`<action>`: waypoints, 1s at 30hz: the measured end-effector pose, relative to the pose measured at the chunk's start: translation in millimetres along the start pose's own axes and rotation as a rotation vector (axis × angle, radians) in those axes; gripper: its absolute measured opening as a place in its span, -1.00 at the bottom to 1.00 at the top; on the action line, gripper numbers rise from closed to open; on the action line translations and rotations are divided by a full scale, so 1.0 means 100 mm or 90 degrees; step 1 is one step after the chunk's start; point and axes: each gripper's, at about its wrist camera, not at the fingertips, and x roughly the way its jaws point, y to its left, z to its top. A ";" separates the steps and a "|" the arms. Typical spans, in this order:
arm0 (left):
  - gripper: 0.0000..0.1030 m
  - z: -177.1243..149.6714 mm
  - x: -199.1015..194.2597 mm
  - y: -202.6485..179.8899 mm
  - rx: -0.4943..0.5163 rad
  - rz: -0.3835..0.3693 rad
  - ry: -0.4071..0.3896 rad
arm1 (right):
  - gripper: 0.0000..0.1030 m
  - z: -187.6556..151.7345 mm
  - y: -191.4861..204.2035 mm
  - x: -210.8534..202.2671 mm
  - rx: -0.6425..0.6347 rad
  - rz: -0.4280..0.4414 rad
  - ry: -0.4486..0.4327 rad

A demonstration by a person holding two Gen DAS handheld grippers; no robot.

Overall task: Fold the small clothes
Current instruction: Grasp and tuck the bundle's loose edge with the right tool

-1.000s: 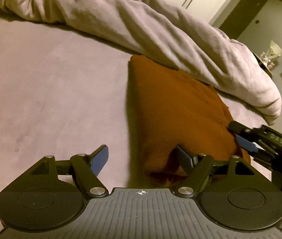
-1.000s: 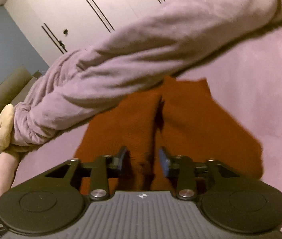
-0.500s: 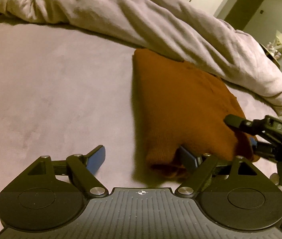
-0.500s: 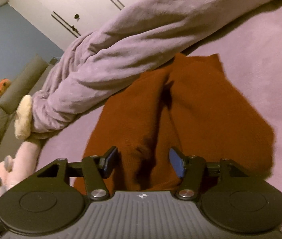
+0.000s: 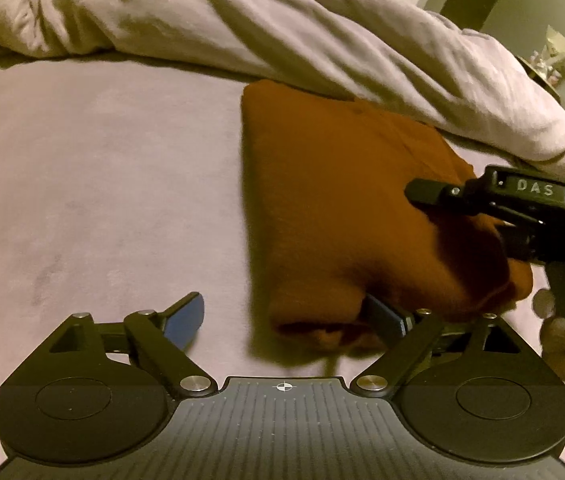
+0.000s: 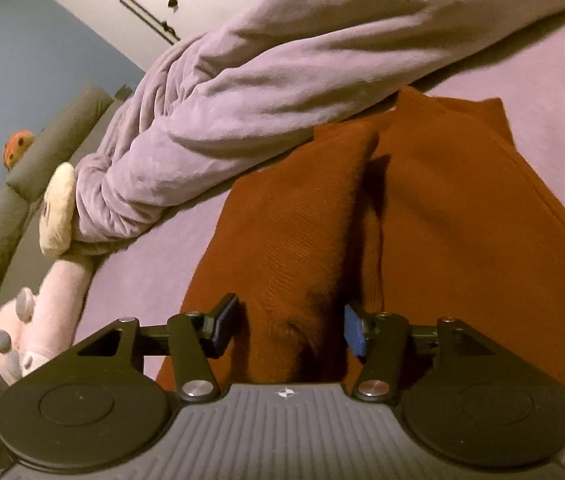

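A rust-orange knitted garment (image 5: 342,200) lies folded on the purple bed sheet (image 5: 102,180), its far edge against a rumpled lilac duvet (image 5: 282,28). My left gripper (image 5: 282,312) stands wide open at the garment's near corner and its jaws are still opening. The corner lies against the right pad (image 5: 382,316); the left pad (image 5: 186,314) hovers over bare sheet. My right gripper (image 6: 290,316) straddles a raised ridge of the garment (image 6: 302,240) and its jaws are closing; a thin dark gap shows beside the left pad (image 6: 226,320). In the left wrist view the right gripper (image 5: 482,196) reaches over the garment's right side.
The duvet (image 6: 282,80) runs along the back of the bed. A pink plush toy (image 6: 38,320) lies at the bed's left edge beside a grey sofa (image 6: 22,168). White wardrobe doors (image 6: 170,0) stand behind. A hand (image 5: 562,332) holds the right gripper's handle.
The left jaws have spread wider. The right gripper has moved further over the garment, and its jaws widened and then narrowed around the raised ridge. The garment itself has barely shifted.
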 end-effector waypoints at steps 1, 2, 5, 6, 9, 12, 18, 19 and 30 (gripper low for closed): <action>0.80 0.00 0.00 -0.01 0.002 0.001 0.001 | -0.31 0.00 0.04 -0.01 -0.022 -0.009 -0.001; 0.81 0.00 0.00 -0.01 0.003 0.000 0.001 | -0.44 -0.01 0.07 -0.03 -0.036 -0.014 -0.006; 0.82 0.01 0.00 -0.01 0.002 0.001 0.005 | -0.55 -0.02 0.17 -0.08 -0.075 -0.036 -0.022; 0.82 0.01 -0.01 -0.02 0.002 0.001 0.008 | -0.57 -0.01 0.22 -0.09 -0.095 -0.048 -0.027; 0.82 0.01 -0.07 -0.04 0.011 0.004 0.001 | -0.61 0.01 0.45 -0.22 -0.191 -0.087 -0.067; 0.83 0.03 -0.11 -0.08 0.022 0.005 -0.009 | -0.62 0.06 0.64 -0.39 -0.264 -0.101 -0.108; 0.84 0.01 -0.04 -0.19 0.037 0.009 0.005 | -0.62 0.03 0.70 -0.66 -0.362 -0.166 -0.171; 0.84 0.00 -0.02 -0.21 0.037 0.009 0.009 | -0.62 0.02 0.66 -0.69 -0.367 -0.175 -0.172; 0.78 -0.09 0.22 -0.26 0.055 0.064 0.074 | -0.49 -0.07 -0.30 -0.53 -0.236 -0.205 -0.071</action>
